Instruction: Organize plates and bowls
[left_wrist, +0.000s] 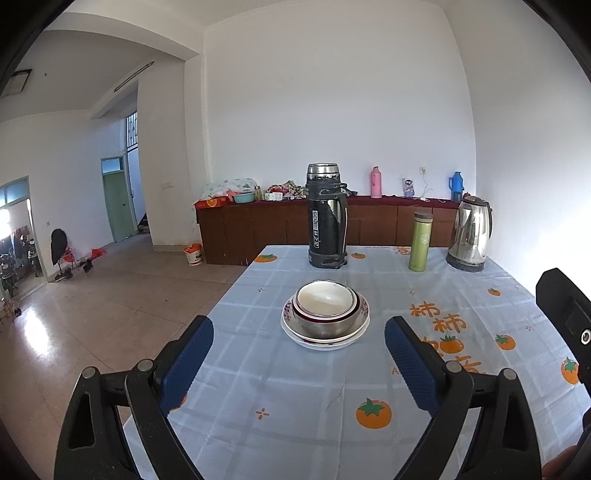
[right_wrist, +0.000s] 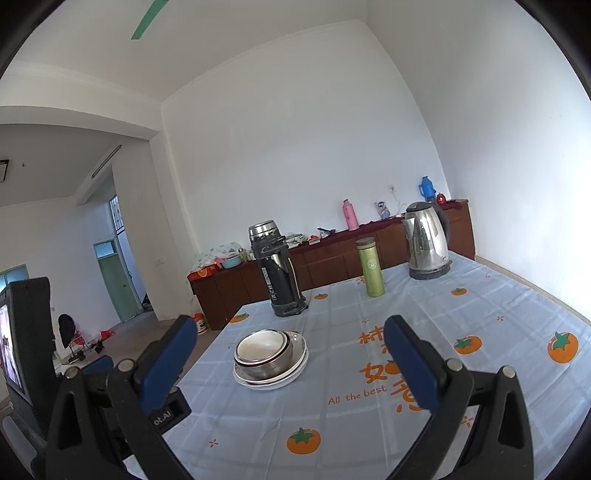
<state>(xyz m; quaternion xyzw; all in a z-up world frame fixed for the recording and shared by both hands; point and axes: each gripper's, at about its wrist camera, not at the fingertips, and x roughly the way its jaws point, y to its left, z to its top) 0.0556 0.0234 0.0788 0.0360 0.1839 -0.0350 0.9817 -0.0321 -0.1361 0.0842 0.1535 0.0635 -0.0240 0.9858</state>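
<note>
One stack of dishes stands on the table: white patterned plates (left_wrist: 325, 338) (right_wrist: 291, 373) at the bottom, a steel bowl (left_wrist: 325, 325) (right_wrist: 269, 365) on them, and white bowls (left_wrist: 325, 299) (right_wrist: 260, 345) nested inside it. My left gripper (left_wrist: 299, 332) hovers open just short of the stack, which shows between its blue pads (left_wrist: 188, 358). My right gripper (right_wrist: 290, 343) is open too, held above the table with the stack ahead and slightly left of centre. Neither gripper holds or touches anything.
The table (left_wrist: 295, 406) wears a pale blue cloth with orange persimmons. At its far end stand a black thermos (left_wrist: 327, 218) (right_wrist: 277, 269), a green flask (left_wrist: 420, 242) (right_wrist: 370, 267) and a steel kettle (left_wrist: 469, 232) (right_wrist: 426, 240). A brown sideboard (left_wrist: 258, 229) lines the back wall. The floor lies to the left.
</note>
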